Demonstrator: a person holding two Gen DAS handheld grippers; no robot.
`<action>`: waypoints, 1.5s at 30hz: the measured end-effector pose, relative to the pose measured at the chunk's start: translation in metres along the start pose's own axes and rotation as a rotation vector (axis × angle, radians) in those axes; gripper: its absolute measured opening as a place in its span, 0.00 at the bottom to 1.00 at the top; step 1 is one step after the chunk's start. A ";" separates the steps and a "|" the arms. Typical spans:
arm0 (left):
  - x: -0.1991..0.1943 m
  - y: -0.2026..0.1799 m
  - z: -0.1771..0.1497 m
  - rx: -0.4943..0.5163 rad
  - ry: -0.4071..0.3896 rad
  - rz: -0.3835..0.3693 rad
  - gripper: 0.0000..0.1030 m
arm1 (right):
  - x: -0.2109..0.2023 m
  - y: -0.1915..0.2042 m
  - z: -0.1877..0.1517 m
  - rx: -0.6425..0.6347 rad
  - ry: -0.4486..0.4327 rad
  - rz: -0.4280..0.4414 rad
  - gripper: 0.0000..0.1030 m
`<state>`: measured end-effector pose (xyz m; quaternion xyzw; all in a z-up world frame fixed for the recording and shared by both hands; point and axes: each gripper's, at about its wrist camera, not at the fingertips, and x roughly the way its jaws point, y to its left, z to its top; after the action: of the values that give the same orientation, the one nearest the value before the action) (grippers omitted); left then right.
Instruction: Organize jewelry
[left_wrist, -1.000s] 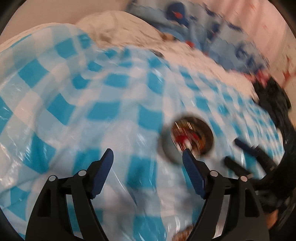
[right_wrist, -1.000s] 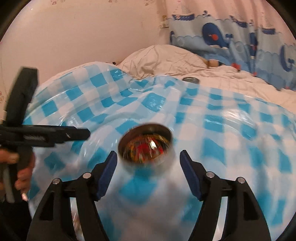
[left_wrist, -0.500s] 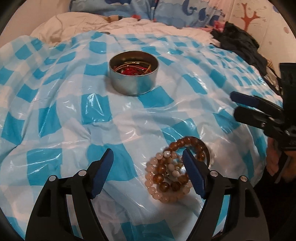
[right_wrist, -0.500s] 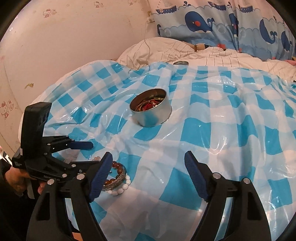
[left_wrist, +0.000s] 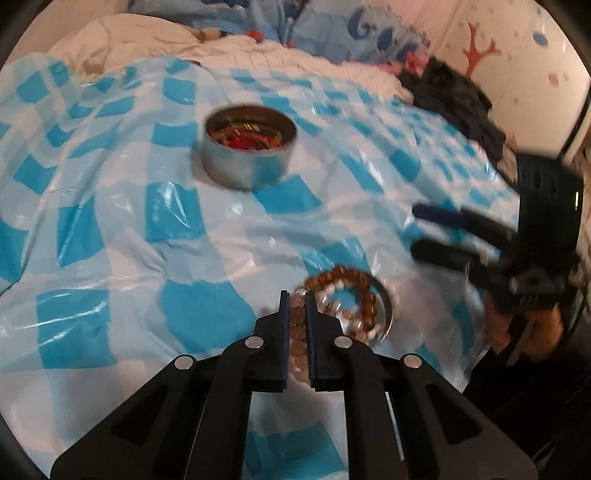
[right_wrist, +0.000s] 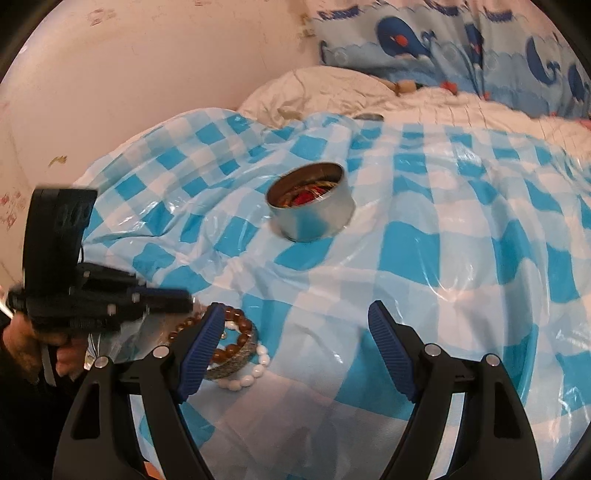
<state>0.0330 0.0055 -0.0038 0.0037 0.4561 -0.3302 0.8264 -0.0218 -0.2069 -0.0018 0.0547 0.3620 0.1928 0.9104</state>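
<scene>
Pick step: left gripper (left_wrist: 296, 301) pinching bead bracelets (left_wrist: 343, 306) in the near lid on the checked sheet; right gripper (right_wrist: 295, 325) spread, idle. Next, probably: lift clear, carry to tin (left_wrist: 251, 146)

Bed (right_wrist: 332, 92) under checkered plastic sheet (right_wrist: 461, 229); round tin (right_wrist: 314, 206), bead bracelets (right_wrist: 236, 343) on sheet.

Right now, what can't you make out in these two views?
- Left wrist view: which bracelet of the bead bracelets the left gripper pinches; motion blur and its own fingers cover the strand.
- Right wrist view: the right gripper finger hides part of the pile.
- Both views: what lies in the metal tin; red and gold items, too small and blurred.
- Right wrist view: small round object at the cloth's far edge, too small.
</scene>
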 end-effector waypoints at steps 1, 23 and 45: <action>-0.006 0.006 0.003 -0.034 -0.025 -0.017 0.07 | -0.001 0.005 0.000 -0.027 -0.007 0.012 0.75; -0.005 0.048 0.016 -0.193 -0.050 0.171 0.07 | 0.052 0.055 0.003 -0.284 0.100 0.094 0.12; -0.005 0.026 0.030 -0.123 -0.086 0.201 0.07 | 0.022 0.023 0.027 -0.079 -0.008 0.163 0.16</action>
<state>0.0681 0.0188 0.0099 -0.0156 0.4369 -0.2167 0.8729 0.0041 -0.1762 0.0087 0.0489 0.3448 0.2800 0.8946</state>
